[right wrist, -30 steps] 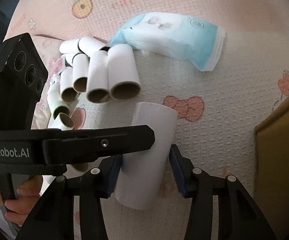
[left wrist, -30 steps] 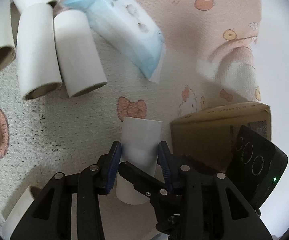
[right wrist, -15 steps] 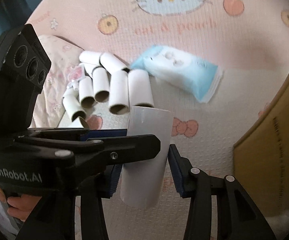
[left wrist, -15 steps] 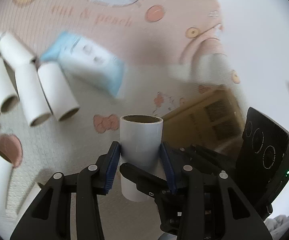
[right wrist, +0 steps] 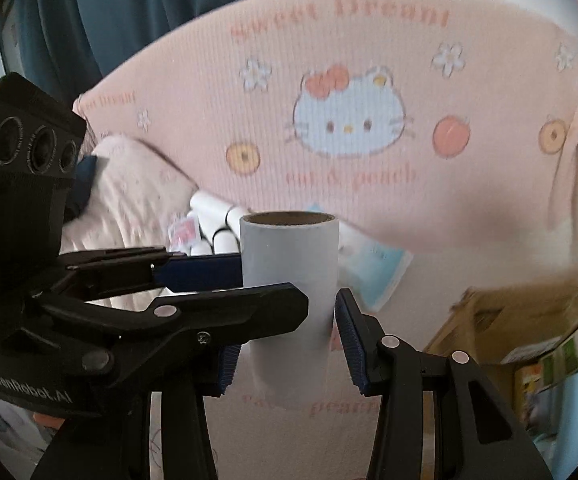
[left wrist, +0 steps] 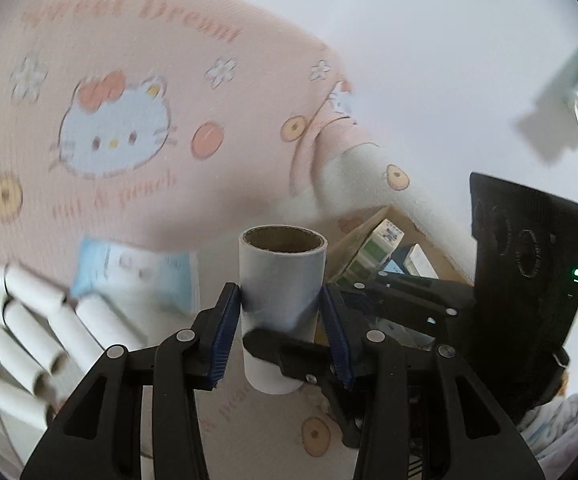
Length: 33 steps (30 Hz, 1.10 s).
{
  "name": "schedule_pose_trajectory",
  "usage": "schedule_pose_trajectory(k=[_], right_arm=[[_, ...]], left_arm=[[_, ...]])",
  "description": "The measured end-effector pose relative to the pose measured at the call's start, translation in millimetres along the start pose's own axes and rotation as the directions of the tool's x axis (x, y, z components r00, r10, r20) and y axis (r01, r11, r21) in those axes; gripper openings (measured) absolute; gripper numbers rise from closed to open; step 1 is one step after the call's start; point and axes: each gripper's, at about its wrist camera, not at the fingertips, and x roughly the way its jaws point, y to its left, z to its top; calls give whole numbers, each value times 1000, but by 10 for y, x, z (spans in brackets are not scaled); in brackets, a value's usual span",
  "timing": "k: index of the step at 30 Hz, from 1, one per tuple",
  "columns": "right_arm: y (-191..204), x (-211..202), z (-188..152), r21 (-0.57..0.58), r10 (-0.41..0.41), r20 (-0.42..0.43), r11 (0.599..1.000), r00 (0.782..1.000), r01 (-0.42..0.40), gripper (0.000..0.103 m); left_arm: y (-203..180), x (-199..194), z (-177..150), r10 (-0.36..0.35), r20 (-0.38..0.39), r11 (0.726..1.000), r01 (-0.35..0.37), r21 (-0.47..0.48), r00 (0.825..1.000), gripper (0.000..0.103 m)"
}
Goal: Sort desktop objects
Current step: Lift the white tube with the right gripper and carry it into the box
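Left wrist view: both grippers' fingers (left wrist: pixel 225 328) pinching one upright cardboard tube (left wrist: pixel 283 280) from crossed sides, lifted clear of blanket (left wrist: pixel 129 80), likely bound for cardboard box (left wrist: pixel 369 236).

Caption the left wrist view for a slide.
Both grippers, left gripper and right gripper, clamp one upright cardboard tube above a pink blanket.

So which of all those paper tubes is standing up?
The tube pinched by both the left gripper and the right gripper. It stands upright in the air, open end on top. The other tubes lie on their sides on the blanket.
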Motion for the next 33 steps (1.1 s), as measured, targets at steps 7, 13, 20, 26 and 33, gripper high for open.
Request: schedule_pose_trajectory(k=[7, 13, 20, 26, 33], right_arm=[[-188, -288, 222, -3, -7, -14, 1000, 1000, 7, 41], [-491, -565, 378, -33, -27, -1, 999, 1000, 27, 41], [-1122, -731, 263, 84, -90, -51, 992, 995, 94, 41], [-1481, -715, -19, 136, -116, -164, 981, 980, 139, 40], [-1658, -541, -372, 163, -71, -250, 980, 966, 115, 40]], left_arm=[[-414, 58, 403, -7, -60, 990, 15, 139, 998, 46], [-742, 350, 680, -72, -109, 979, 91, 181, 991, 46], [-993, 964, 733, -148, -222, 967, 188, 173, 964, 46], [-1197, 1413, 556, -137, -357, 960, 213, 183, 924, 46], [-1178, 1714, 392, -83, -491, 966, 191, 173, 867, 46]])
